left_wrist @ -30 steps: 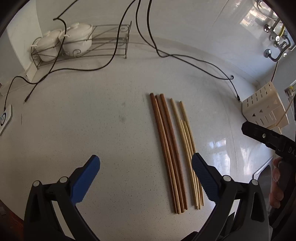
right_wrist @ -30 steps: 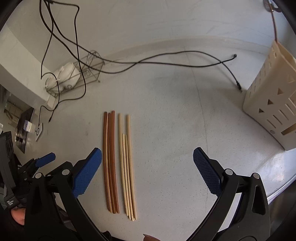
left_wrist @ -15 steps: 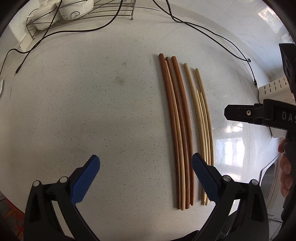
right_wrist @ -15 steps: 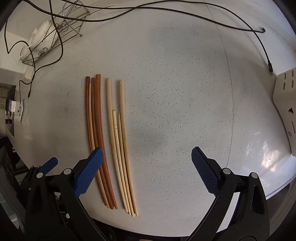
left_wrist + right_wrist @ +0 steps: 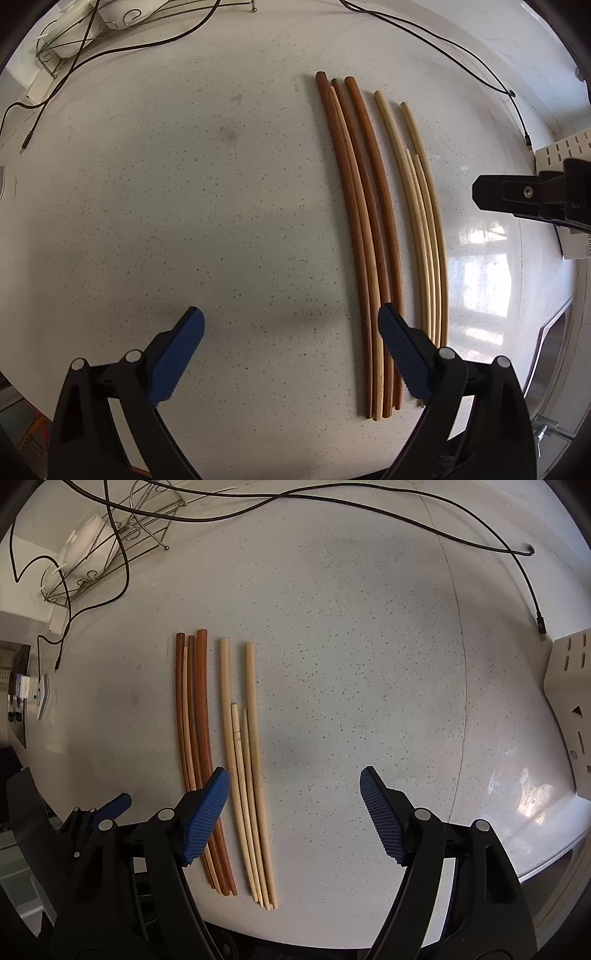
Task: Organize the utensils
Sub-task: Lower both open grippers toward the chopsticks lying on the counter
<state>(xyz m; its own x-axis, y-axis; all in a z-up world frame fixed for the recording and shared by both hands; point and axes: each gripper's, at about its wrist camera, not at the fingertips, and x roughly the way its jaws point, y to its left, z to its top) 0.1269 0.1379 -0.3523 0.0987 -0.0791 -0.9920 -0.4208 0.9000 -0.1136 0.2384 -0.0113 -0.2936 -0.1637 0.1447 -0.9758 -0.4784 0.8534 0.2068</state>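
- Judging from how the pieces lay, almost none of the organizing had been done: the dark chopsticks [image 5: 364,236] and the pale chopsticks [image 5: 424,229] were already sorted into two side-by-side bundles, but both lay flat on the countertop [image 5: 184,203], and the cream utensil holder [image 5: 569,709] was seen to the far right, well apart from them.
- The left gripper [image 5: 291,332] was held released, nothing between its jaws; the dark bundle ran just under its right-hand pad, with the pale bundle further right.
- The right gripper [image 5: 295,805] was also ungripped. Its jaws had just been closing, and the pale chopsticks [image 5: 247,760] lay between them, close to the left pad and not pressed; the dark chopsticks [image 5: 194,716] passed beneath that pad.
- Lifting each bundle and dropping it into the holder was judged to remain.
- A white speckled stone surface was seen, glossy at the right, with black cables [image 5: 332,502] trailing ahead of the grippers and a wire rack [image 5: 110,550] holding white crockery at the far left.
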